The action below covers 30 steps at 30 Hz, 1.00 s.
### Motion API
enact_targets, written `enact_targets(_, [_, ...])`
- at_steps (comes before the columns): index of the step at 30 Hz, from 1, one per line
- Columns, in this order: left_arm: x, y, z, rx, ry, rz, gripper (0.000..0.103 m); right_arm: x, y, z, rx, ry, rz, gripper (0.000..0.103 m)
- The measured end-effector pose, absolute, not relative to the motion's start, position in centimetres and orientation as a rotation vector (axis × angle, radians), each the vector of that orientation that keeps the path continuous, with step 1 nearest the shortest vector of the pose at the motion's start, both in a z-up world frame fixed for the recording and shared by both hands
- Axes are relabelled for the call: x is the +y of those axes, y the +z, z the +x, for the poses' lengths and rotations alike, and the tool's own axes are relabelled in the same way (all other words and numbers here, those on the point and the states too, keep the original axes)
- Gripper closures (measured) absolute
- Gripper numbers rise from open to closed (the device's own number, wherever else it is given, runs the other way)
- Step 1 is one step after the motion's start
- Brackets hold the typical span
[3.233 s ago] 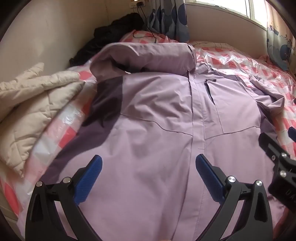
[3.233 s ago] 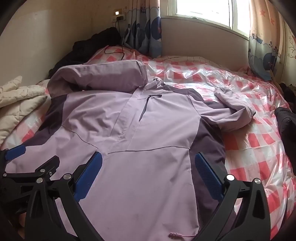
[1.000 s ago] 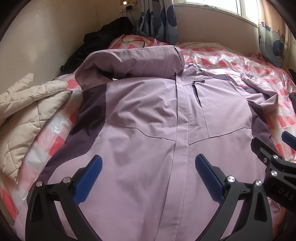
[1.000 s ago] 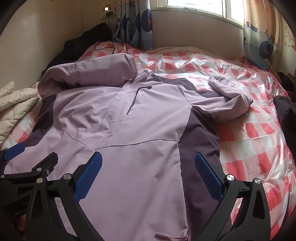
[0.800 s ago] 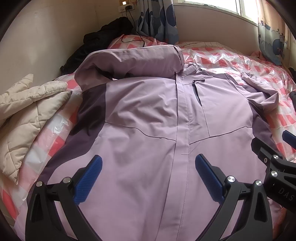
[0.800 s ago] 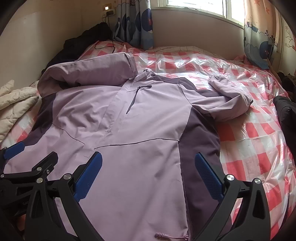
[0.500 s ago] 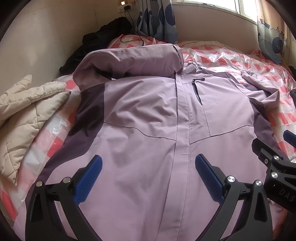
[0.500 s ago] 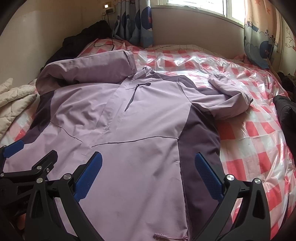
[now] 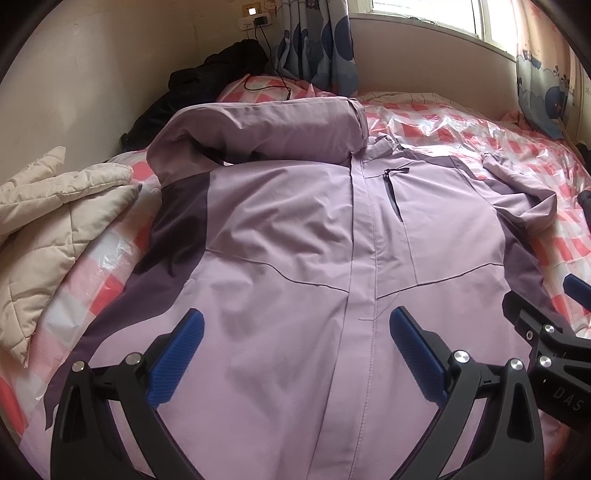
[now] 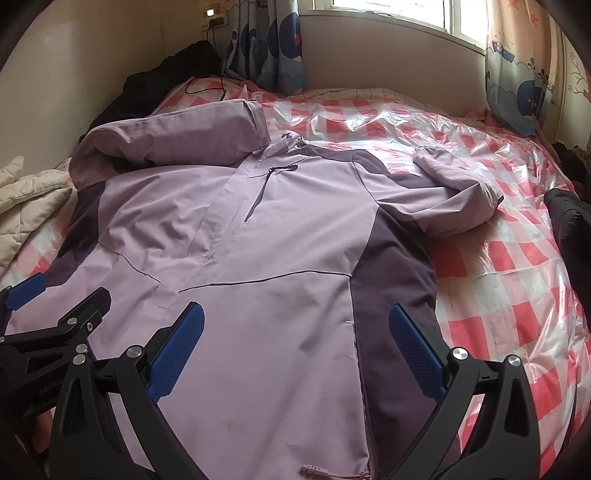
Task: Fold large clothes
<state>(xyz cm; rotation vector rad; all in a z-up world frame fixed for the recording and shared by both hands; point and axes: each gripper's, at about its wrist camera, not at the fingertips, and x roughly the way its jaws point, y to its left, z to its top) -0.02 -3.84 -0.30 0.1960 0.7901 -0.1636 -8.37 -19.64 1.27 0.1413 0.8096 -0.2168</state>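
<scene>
- No box, basket or bag shows here; the only thing to handle is the lilac jacket point(image 9: 295, 236), spread front-up on the bed point(image 10: 498, 280), reaching from under both pairs of fingers away toward the window.
- The left gripper point(image 9: 295, 350) hangs over the jacket's lower front, its blue fingers point(image 9: 177, 354) spread wide with nothing between them; the front placket runs up just inside the right-hand finger.
- The right gripper point(image 10: 295, 350) hovers over the lower right panel, its fingers point(image 10: 413, 350) equally wide apart and empty; the dark purple side panel lies beside the right-hand finger, and the hem cord end point(image 10: 314, 469) sits below the gap.
- One sleeve point(image 9: 266, 129) is folded across the chest beyond the fingers; the other sleeve point(image 10: 458, 199) lies bent out on the bed, ahead and to the right.
- Against half a second ago, both grippers have crept slightly forward along the jacket, and the garment itself lies as it did.
- The bed wears a red-and-white checked cover under shiny clear plastic.
- A cream quilted blanket point(image 9: 51, 229) is heaped left of the left fingers.
- Dark clothing point(image 9: 207, 88) is piled in the far corner by the wall.
- A charger cable point(image 9: 269, 70) drops from a wall socket point(image 9: 255, 18).
- Blue patterned curtains point(image 10: 269, 44) flank the window point(image 10: 399, 11).
</scene>
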Motion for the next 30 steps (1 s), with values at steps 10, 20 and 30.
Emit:
enact_targets(10, [-4.2, -0.3, 0.0, 0.792, -0.17, 0.195, 0.006, -19.8, 1.2, -8.4, 0.815, -0.218, 0.144, 0.006])
enact_targets(20, [-4.4, -0.4, 0.0, 0.796, -0.174, 0.192, 0.006, -20.0, 0.9, -8.1, 0.83, -0.216, 0.148, 0.006])
enact_targets(30, [-5.2, -1.3, 0.8, 0.805, -0.171, 0.19, 0.006, -20.5, 0.3, -7.8, 0.851, -0.216, 0.162, 0.006])
